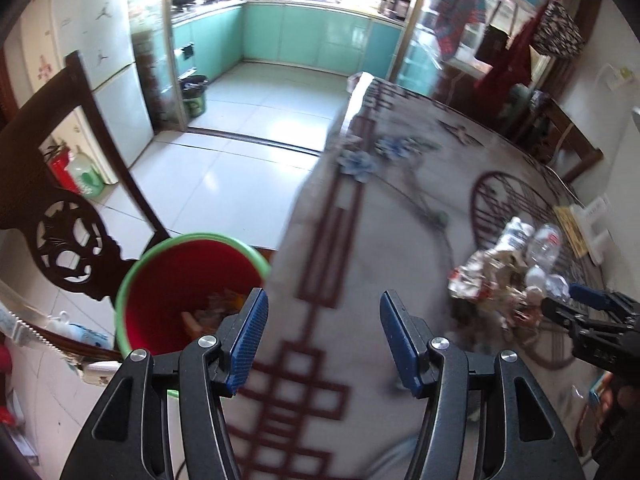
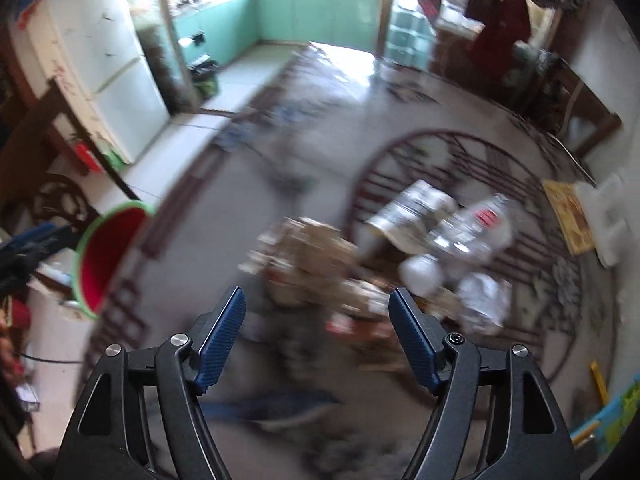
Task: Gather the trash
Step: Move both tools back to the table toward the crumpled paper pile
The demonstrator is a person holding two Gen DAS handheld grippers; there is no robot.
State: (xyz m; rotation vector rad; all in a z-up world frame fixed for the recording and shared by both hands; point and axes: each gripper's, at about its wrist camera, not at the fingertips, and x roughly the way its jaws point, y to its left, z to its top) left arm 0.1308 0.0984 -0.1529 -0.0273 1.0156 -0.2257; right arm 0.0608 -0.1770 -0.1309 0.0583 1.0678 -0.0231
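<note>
A red bin with a green rim (image 1: 188, 280) stands by the table's left edge, with some trash inside; it also shows in the right wrist view (image 2: 108, 256). A heap of trash (image 1: 508, 268) lies on the patterned table: crumpled wrappers, cardboard (image 2: 312, 256), clear plastic bottles (image 2: 476, 228) and a white cup (image 2: 420, 274). My left gripper (image 1: 324, 332) is open and empty over the table, right of the bin. My right gripper (image 2: 316, 336) is open and empty just short of the heap; it also shows in the left wrist view (image 1: 576, 304).
A dark carved chair (image 1: 60, 200) stands behind the bin. A white block (image 2: 608, 220) and a yellow mat (image 2: 568, 216) lie at the table's right edge. Another chair (image 2: 580, 116) stands at the far right. A fridge (image 2: 116, 64) and kitchen lie beyond.
</note>
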